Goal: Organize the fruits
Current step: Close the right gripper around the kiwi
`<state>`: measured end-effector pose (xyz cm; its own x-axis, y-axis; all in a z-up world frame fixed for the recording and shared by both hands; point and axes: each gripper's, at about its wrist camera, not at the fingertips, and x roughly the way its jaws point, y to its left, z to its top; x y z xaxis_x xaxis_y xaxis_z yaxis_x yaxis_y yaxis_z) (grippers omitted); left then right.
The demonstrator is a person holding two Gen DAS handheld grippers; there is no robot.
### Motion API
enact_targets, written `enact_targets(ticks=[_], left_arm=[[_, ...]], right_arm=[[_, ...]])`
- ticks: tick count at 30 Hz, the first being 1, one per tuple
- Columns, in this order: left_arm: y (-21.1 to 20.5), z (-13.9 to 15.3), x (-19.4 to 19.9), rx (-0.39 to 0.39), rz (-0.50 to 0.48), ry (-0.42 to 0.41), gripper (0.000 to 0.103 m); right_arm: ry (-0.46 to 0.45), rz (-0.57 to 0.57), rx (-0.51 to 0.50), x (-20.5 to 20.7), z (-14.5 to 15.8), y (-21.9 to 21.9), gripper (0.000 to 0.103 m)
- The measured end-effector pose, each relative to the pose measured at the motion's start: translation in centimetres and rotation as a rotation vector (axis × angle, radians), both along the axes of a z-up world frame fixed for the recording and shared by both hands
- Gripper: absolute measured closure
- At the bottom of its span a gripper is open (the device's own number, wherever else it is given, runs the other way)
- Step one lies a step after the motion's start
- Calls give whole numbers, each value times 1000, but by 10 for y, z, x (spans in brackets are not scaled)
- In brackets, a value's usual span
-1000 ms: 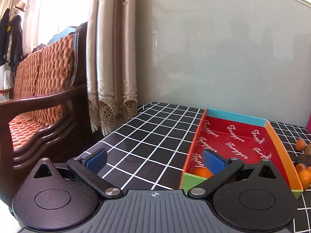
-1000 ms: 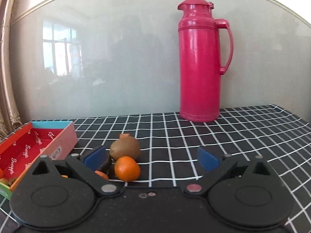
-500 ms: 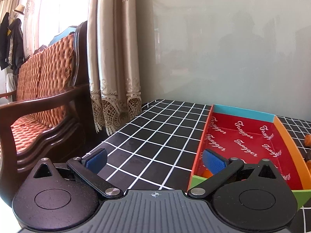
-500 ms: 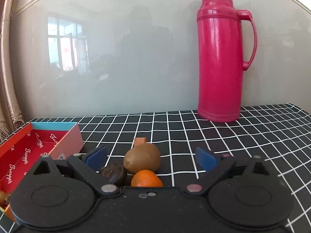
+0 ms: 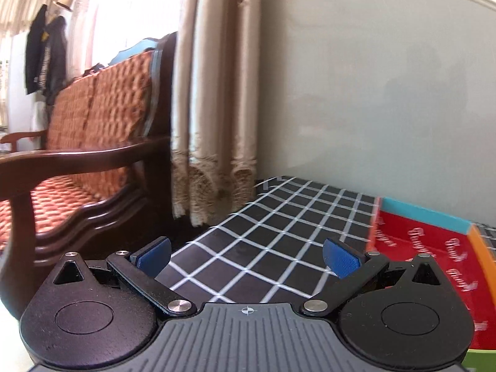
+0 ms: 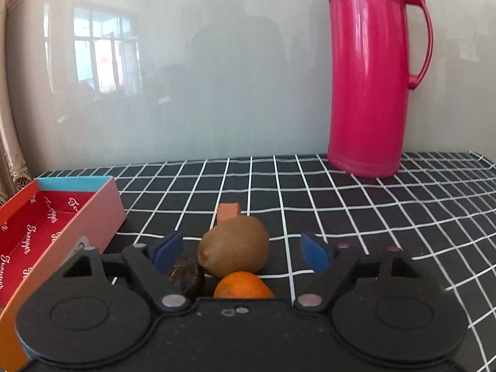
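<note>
Your left gripper [image 5: 246,252] hangs over the checked worktop [image 5: 263,248], jaws wide apart and holding nothing; a wooden sofa [image 5: 77,161] and curtain [image 5: 214,93] lie to its left, the red-lined box [image 5: 434,248] to its right. Your right gripper [image 6: 238,252] also has its jaws apart, around a kiwi [image 6: 234,249] (untouched by either pad). A dark fruit [image 6: 186,276] and an orange [image 6: 243,286] sit just nearer, with a pink thermos [image 6: 372,77] far right.

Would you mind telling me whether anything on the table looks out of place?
The brown kiwi, orange tangerine and dark round fruit sit loose on the black grid tablecloth, outside the red-lined box. Nothing appears spilled or damaged.
</note>
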<state>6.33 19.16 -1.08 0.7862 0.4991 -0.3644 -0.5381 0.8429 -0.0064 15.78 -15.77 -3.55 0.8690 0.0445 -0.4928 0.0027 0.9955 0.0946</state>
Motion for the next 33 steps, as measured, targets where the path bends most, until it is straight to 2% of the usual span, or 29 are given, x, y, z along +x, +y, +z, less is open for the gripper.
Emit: enact_targets(ticks=[6,11,14,18,19,22,28,32,33], left_arm=[[23,-6,3,-9,104,33,0],[38,-10,1,-49,134,53,0],[44,-11,-2,-57,142,47,0],[45,-12,-3,-60,138,52,0],[45,-12,-3,-64,134,55,0],[44,-12,-4,-65,132,52,0],[40,-11,-3,-65,122,51,0],[37,-11,-2,-60,118,54,0],[36,-11,-2,-57,117,56,0]], right_arm=[[45,-18,4,6,-7,2,25],[61,-10,23,12,-9,0,25],[76,6,66,14,-8,-1,35],[75,3,84,12,-6,-2,39],[71,-6,84,10,-6,-3,51],[70,-3,104,7,-5,-9,50],[63,3,64,4,-6,-8,49],[67,-3,75,7,-8,-7,48],[66,-9,73,8,-9,-7,43]])
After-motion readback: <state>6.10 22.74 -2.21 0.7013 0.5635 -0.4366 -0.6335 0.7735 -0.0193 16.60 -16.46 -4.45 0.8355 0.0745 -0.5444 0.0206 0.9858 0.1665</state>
